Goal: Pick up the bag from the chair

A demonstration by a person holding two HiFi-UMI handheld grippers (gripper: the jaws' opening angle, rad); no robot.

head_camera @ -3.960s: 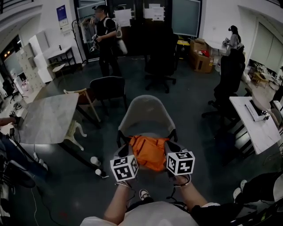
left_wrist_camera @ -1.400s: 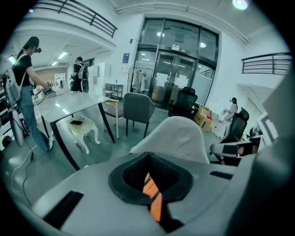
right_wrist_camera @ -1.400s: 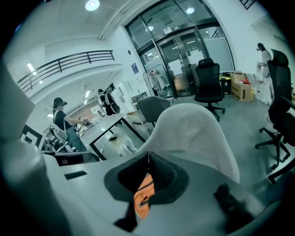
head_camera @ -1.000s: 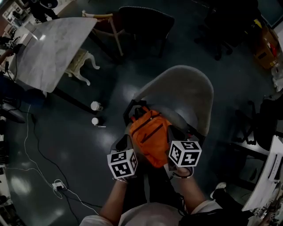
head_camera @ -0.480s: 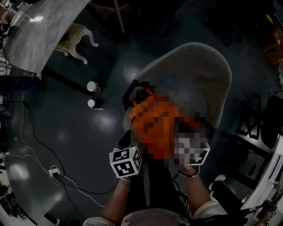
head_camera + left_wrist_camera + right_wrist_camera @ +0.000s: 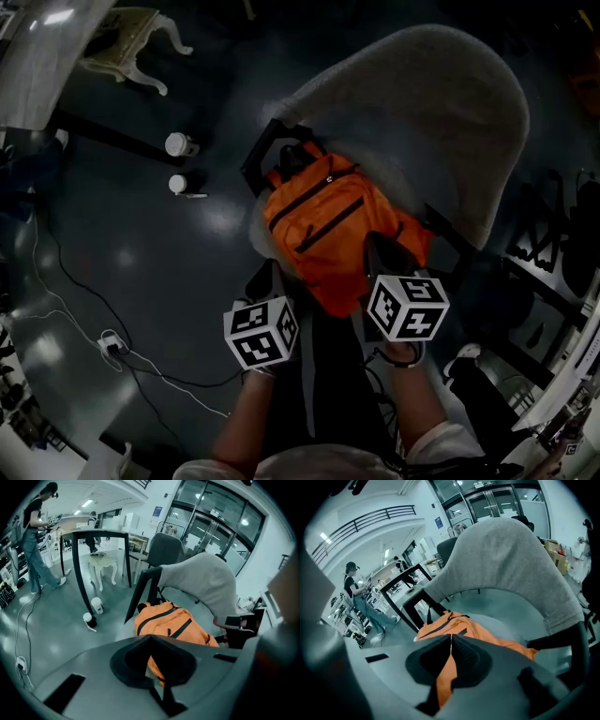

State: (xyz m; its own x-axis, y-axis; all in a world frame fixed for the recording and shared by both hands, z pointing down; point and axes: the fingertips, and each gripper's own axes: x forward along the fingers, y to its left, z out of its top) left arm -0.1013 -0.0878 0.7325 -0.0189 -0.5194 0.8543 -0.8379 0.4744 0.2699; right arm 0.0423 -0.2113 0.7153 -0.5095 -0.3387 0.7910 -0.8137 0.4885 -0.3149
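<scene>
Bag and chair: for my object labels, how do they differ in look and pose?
The bag is orange with black trim; the chair is grey with black arms. The bag lies slumped on the chair, which stands upright. Both look fabric-covered.

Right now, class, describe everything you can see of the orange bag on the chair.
The orange bag is a soft fabric backpack with black zips, straps and a top loop. It lies slanted on the grey chair seat, loop end farthest from the person. The left tool and right tool pinch its near end, jaws shut.
</scene>
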